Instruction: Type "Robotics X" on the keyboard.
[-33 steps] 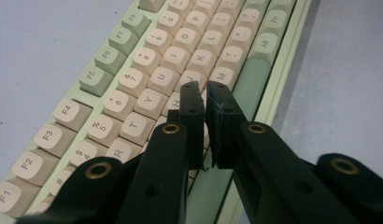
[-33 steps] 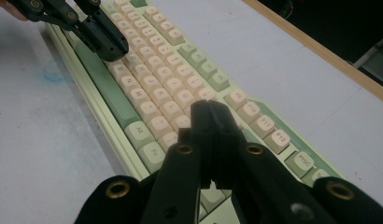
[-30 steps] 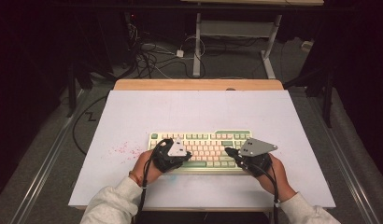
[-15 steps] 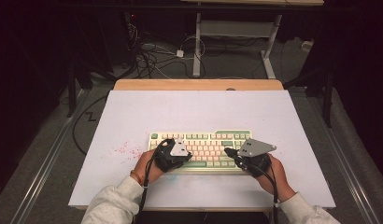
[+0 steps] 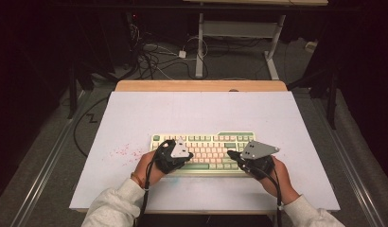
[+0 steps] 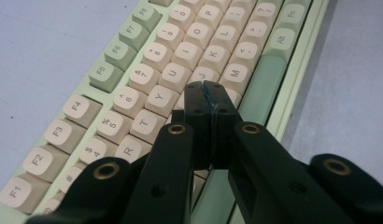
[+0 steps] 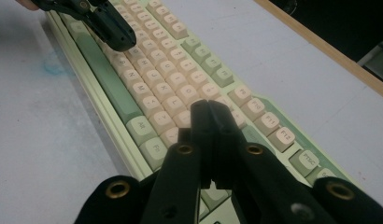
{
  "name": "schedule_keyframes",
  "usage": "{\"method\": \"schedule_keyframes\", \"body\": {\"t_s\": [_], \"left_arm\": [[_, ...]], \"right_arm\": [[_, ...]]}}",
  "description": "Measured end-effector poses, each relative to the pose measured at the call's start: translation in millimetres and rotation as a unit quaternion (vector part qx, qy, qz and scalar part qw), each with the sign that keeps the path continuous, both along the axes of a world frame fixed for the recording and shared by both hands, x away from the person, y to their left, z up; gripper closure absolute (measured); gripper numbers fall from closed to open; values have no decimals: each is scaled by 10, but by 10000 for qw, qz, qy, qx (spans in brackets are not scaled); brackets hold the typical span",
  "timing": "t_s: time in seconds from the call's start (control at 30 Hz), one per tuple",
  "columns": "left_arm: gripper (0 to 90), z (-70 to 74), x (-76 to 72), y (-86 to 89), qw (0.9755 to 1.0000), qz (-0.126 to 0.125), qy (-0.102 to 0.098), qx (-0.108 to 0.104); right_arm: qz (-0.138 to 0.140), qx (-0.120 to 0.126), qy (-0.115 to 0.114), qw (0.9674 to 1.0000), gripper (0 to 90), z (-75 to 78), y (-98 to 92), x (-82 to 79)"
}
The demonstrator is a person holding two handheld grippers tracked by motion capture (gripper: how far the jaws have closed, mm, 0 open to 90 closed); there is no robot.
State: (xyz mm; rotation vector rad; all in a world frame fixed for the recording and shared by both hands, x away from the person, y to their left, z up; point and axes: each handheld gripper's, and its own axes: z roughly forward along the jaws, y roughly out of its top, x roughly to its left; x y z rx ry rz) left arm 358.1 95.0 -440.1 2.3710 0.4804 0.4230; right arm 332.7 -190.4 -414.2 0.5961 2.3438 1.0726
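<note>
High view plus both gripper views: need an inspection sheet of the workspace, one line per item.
Surface: white table top, wood strip along the far edge; pink specks left of the keyboard, a faint blue smudge near it.
Job's things: keyboard, green case, cream and green keys, flat near the front edge.
Clutter: nothing seen.
Grippers: left gripper shut, tips over the keys by the space bar, nothing between the fingers; right gripper shut, over the keyboard's right part.
Cables: one trails from each gripper along the forearms; loose cables on the floor beyond.
Surroundings: dark room, white desk frame behind.
</note>
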Motion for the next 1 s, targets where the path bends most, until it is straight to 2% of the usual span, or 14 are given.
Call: {"method": "schedule_keyframes", "body": {"t_s": [0.6, 1.0], "left_arm": [[871, 126, -69, 178, 9992, 159, -252, -280], [869, 127, -137, 404, 9982, 347, -392, -304]], "right_arm": [[-16, 24, 4, 10000, 900, 10, -12, 4], [-16, 16, 16, 10000, 900, 1, -15, 21]]}}
